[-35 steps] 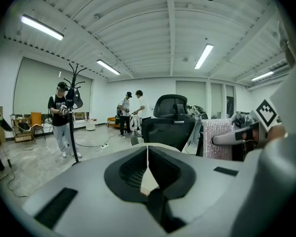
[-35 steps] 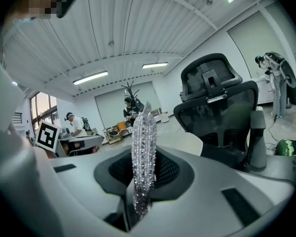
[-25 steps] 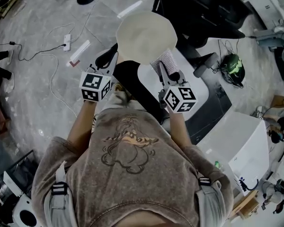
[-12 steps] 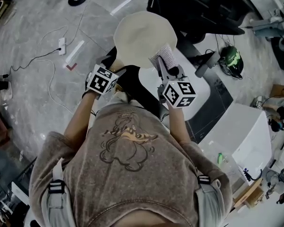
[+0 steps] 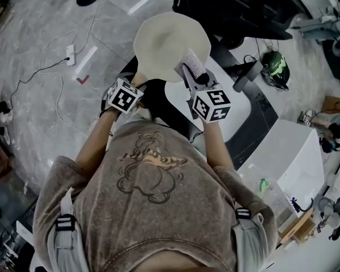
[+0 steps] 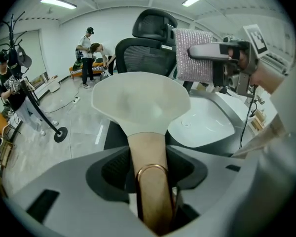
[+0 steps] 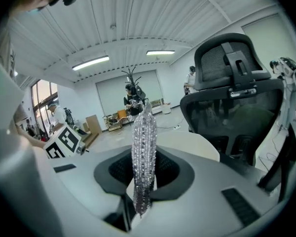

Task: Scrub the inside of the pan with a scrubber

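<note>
A cream pan (image 5: 167, 38) is held out over the floor by its tan handle (image 6: 150, 181). That handle lies between the jaws of my left gripper (image 5: 137, 81), which are closing on it. In the left gripper view the pan (image 6: 140, 100) faces me, its inside bare. My right gripper (image 5: 191, 72) is shut on a silvery sparkling scrubber (image 5: 191, 61), which stands upright between the jaws (image 7: 144, 152). The scrubber (image 6: 193, 56) hangs at the pan's right rim; whether it touches the pan I cannot tell.
A black office chair (image 5: 243, 10) stands just behind the pan. A white tabletop (image 5: 238, 109) lies to the right, with a green helmet (image 5: 275, 75) beyond it. Cables and a power strip (image 5: 71, 54) run across the floor at left. People (image 6: 89, 53) stand far back.
Both grippers have moved up and slightly inward. The scrubber has come from beside the pan to over its right rim. The pan has shifted a little up in view.
</note>
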Tool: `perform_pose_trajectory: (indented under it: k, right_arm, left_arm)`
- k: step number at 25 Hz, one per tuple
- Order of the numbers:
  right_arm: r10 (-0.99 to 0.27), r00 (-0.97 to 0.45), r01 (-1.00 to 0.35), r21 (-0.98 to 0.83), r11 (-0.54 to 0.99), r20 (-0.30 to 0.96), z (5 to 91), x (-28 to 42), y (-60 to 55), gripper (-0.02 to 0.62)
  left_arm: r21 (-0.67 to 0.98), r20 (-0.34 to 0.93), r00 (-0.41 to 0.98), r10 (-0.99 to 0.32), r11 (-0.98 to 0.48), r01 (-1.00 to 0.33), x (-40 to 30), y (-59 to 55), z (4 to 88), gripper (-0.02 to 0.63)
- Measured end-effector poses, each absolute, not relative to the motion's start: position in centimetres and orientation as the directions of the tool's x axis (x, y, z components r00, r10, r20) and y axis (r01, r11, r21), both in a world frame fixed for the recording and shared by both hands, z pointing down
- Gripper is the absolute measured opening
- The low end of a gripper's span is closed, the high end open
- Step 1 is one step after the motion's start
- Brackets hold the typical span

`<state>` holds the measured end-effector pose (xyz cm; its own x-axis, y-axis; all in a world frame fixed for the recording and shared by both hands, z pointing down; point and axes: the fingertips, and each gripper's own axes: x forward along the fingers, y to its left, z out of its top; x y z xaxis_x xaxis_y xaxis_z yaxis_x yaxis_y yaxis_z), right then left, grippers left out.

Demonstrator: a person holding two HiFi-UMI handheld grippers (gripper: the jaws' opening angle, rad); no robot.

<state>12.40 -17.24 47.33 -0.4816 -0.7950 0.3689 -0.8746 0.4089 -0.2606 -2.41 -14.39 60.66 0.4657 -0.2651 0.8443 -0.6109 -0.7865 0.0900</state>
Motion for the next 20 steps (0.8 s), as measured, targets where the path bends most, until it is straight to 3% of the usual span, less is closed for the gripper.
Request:
perform_pose_trajectory:
  k: [7,20]
  right_arm:
    - [-0.635,-0.617,-0.762,-0.152,0.63,0.464,49.5,8.2,-21.7,0.08]
    - [-0.445,-0.691,-0.605,-0.119,0.787,0.57,56.1,-0.1,-26.0,0.08]
  left_arm:
    - [0.094,0.844,0.469,-0.262,-0.788,-0.609,-2.2,-14.5,60.6,0.233]
    - [0.136,0.832,0.503,-0.234,-0.792,-0.595,-2.0,-14.8,60.7,0.232]
